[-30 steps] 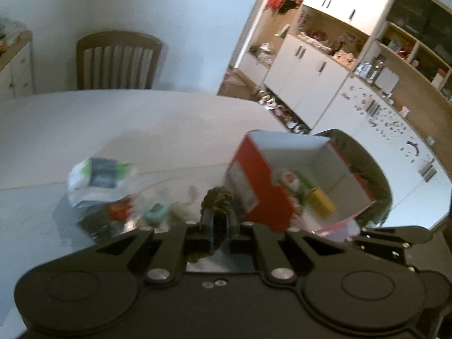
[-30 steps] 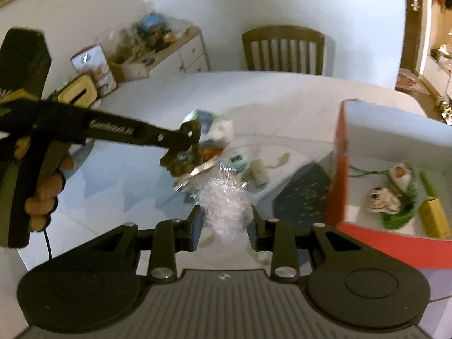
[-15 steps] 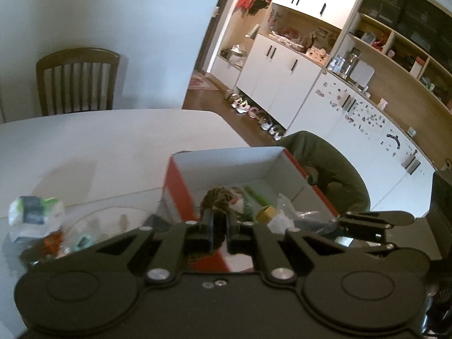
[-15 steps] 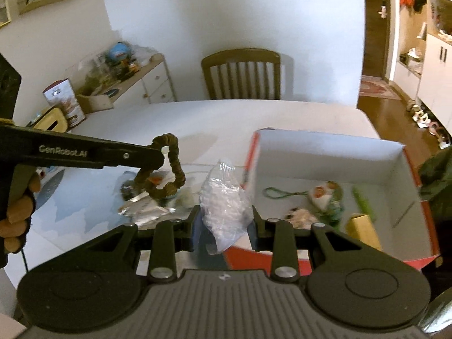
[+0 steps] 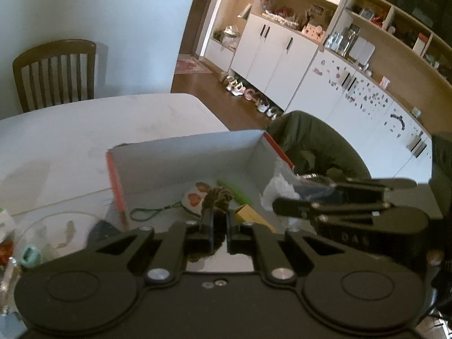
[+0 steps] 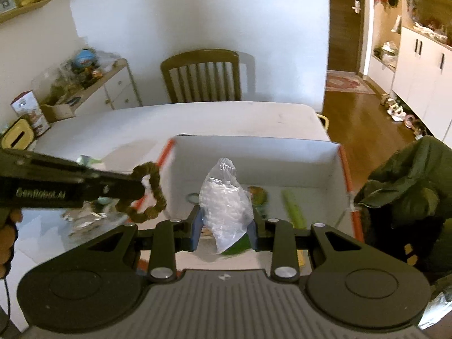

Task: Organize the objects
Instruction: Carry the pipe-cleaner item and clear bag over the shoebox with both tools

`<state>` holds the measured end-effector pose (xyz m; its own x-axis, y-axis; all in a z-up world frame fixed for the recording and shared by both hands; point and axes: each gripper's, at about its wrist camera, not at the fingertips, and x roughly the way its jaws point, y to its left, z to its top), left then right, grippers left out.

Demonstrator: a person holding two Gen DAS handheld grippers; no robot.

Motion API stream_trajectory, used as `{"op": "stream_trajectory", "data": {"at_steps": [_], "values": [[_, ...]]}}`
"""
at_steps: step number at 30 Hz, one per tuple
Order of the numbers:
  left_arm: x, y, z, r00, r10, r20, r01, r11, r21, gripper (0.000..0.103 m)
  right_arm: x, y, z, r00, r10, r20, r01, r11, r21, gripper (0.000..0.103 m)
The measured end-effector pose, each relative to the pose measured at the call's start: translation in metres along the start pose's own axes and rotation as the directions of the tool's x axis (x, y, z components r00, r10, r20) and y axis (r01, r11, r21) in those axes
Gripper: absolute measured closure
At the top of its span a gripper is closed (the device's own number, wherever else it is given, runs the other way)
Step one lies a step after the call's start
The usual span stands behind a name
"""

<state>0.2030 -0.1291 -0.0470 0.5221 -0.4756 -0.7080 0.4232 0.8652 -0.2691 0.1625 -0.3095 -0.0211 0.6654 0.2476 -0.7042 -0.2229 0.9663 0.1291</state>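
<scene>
My left gripper (image 5: 219,215) is shut on a brown scrunchie (image 5: 218,195) and holds it above the near-left part of the red-sided cardboard box (image 5: 180,152). In the right wrist view the left gripper (image 6: 135,188) comes in from the left with the scrunchie (image 6: 149,195) hanging beside the box's left wall. My right gripper (image 6: 224,227) is shut on a clear plastic bag of white bits (image 6: 224,200) and holds it over the box (image 6: 254,152). In the left wrist view the right gripper (image 5: 278,197) and its bag (image 5: 278,183) sit at the box's right side.
The box holds a painted charm on a green cord (image 5: 193,199), a green stick (image 5: 234,190) and a yellow block (image 5: 254,216). Loose small items (image 5: 31,251) lie on the white table (image 5: 84,124) left of the box. A wooden chair (image 6: 202,75) stands behind the table, a dark jacket (image 6: 406,195) to the right.
Both grippers have moved right, from above the loose items to over the box, each still holding its object. The box now fills the middle of both views.
</scene>
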Motion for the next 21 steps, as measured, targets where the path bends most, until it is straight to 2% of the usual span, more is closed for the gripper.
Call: {"op": "stream_trajectory", "data": {"at_steps": [10, 21], "values": [[0.061, -0.026, 0.001, 0.996, 0.045, -0.074, -0.043, 0.999, 0.028, 0.097, 0.052, -0.056, 0.010, 0.996, -0.032, -0.080, 0.035, 0.999, 0.039, 0.071], [0.114, -0.035, -0.004, 0.981, 0.088, -0.175, -0.083, 0.996, 0.033, 0.097, 0.110, -0.074, 0.014, 0.982, -0.059, -0.180, 0.063, 0.998, 0.013, 0.071]]}}
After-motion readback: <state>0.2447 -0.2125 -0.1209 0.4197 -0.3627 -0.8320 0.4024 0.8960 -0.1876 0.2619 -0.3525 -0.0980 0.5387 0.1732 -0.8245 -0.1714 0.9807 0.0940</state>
